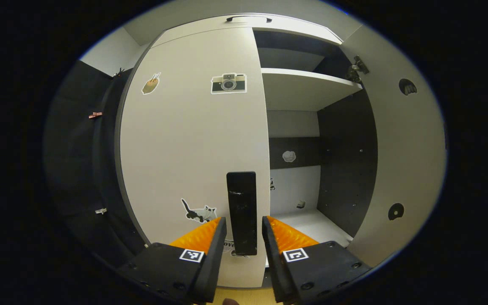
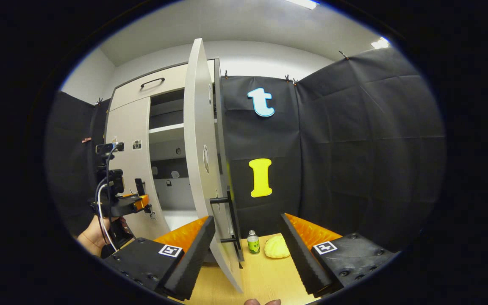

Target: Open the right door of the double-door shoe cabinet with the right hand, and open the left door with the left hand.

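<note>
Shoe cabinet: stood against the booth's back wall, pale, with 2 doors below a top drawer.
Right door: swung wide open, edge-on in the right gripper view; its black bar handle faced away from the cabinet.
Left door: closed, flat against the cabinet, carrying camera and cat stickers.
Left door handle: black vertical bar at the door's right edge.
Left tool: parted, 1 finger on each side of that handle, not pressing it.
Right tool: spread wide, holding nothing, just in front of the open right door.
Shelves: visible inside the cabinet's right half.
</note>
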{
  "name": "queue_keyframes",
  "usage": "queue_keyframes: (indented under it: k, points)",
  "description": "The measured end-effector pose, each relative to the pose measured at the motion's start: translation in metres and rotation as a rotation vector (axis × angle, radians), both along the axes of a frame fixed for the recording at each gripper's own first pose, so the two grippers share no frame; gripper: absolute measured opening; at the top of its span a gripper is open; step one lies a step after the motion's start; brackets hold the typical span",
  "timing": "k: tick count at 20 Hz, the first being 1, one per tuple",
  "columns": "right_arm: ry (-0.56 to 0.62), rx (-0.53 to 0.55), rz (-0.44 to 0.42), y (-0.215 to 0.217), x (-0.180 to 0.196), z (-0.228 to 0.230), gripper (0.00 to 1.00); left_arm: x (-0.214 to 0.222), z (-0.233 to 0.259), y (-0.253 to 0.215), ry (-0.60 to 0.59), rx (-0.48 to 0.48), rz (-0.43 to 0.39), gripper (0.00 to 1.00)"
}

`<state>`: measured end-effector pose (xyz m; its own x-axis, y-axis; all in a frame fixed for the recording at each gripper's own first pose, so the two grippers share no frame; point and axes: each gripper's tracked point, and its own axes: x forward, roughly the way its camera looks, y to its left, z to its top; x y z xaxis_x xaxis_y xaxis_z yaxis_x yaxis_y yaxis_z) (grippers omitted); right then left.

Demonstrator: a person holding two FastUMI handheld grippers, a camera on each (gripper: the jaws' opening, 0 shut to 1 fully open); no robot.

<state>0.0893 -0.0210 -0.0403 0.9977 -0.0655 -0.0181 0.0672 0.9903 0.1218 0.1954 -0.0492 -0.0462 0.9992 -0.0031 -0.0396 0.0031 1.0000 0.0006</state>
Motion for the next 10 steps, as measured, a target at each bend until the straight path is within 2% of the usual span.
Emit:
queue_keyframes:
  k: [3, 4, 10]
  points:
    - [-0.014, -0.023, 0.002, -0.002, 0.002, 0.004, 0.96, 0.016, -0.003, -0.001, 0.011, -0.017, -0.011, 0.44]
    - [-0.018, -0.032, 0.002, -0.004, 0.004, 0.005, 0.96, 0.019, -0.003, -0.001, 0.013, -0.025, -0.009, 0.38]
    - [-0.020, -0.032, -0.004, -0.006, 0.008, 0.005, 0.96, 0.023, -0.003, -0.002, -0.023, -0.071, 0.005, 0.34]
